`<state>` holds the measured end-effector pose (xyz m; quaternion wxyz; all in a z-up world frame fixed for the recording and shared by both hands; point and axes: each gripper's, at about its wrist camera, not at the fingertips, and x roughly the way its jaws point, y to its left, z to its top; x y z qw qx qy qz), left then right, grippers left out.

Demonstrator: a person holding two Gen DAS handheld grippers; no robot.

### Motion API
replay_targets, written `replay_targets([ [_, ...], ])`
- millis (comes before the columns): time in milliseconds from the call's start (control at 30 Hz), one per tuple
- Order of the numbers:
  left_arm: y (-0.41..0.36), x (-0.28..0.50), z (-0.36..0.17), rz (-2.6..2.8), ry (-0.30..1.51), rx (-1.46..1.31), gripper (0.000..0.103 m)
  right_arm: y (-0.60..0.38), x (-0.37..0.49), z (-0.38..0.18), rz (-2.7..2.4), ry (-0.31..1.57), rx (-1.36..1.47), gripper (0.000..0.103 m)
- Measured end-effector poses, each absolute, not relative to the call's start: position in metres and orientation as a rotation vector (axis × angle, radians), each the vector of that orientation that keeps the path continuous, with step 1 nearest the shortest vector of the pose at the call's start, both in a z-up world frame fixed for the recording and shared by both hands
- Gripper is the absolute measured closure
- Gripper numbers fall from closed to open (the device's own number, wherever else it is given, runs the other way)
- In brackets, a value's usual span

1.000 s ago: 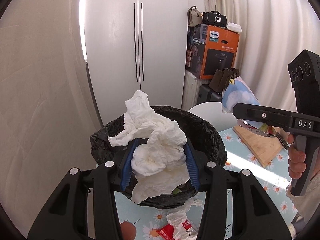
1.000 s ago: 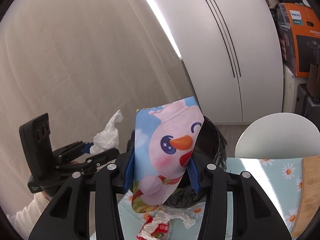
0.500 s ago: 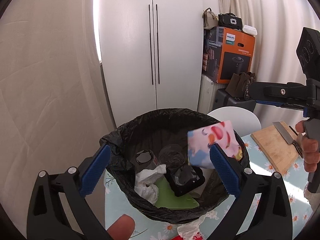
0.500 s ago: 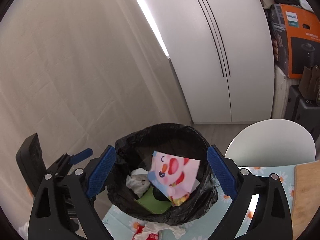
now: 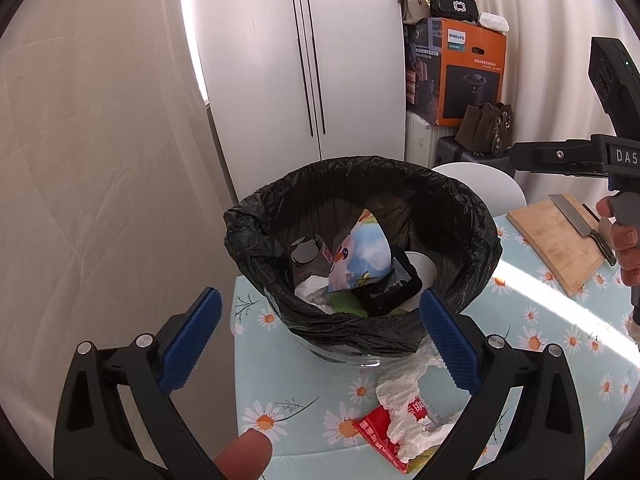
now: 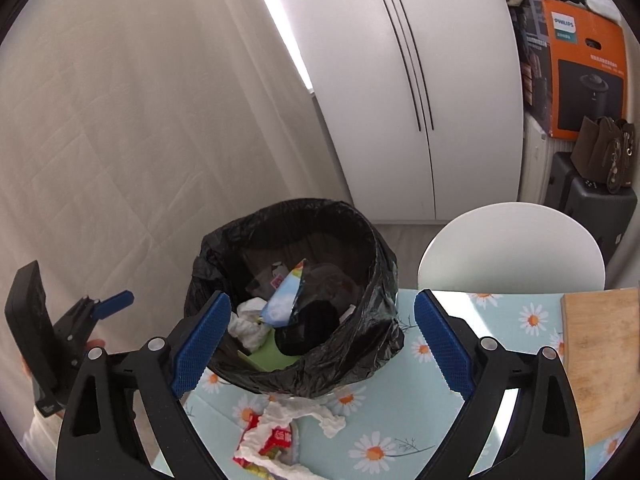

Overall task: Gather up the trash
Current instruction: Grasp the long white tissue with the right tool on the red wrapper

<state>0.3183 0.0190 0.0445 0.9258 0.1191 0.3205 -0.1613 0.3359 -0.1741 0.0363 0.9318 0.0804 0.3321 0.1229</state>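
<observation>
Daisy-print tablecloth [image 5: 552,332]; black-lined bin [image 5: 472,216] w/ cartoon wrapper [image 5: 360,256] + tissue inside. Left gripper [image 5: 320,336], right gripper [image 6: 322,344] both spread wide, nothing held. Red wrapper [image 5: 376,432] beside bin.

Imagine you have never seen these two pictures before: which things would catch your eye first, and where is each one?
First comes the round bin lined with a black plastic bag, standing on the daisy-patterned light blue tablecloth, with a colourful cartoon snack wrapper lying inside it. Just in front of the bin, a crumpled white tissue with a red packet lies on the cloth. The left claw and right claw both gape open, empty, before the bin.
</observation>
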Motion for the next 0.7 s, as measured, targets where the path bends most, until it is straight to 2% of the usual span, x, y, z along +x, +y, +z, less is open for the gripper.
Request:
replay_targets([
  [267,0.034,0.301,0.027,-0.255,0.665,0.223,0.006,-0.174,0.310,0.007,0.275,0.722,0.140,0.014],
  [700,0.054,0.269,-0.016,-0.182,0.750,0.176,0.006,-0.156,0.278,-0.073,0.329,0.894,0.059,0.014],
])
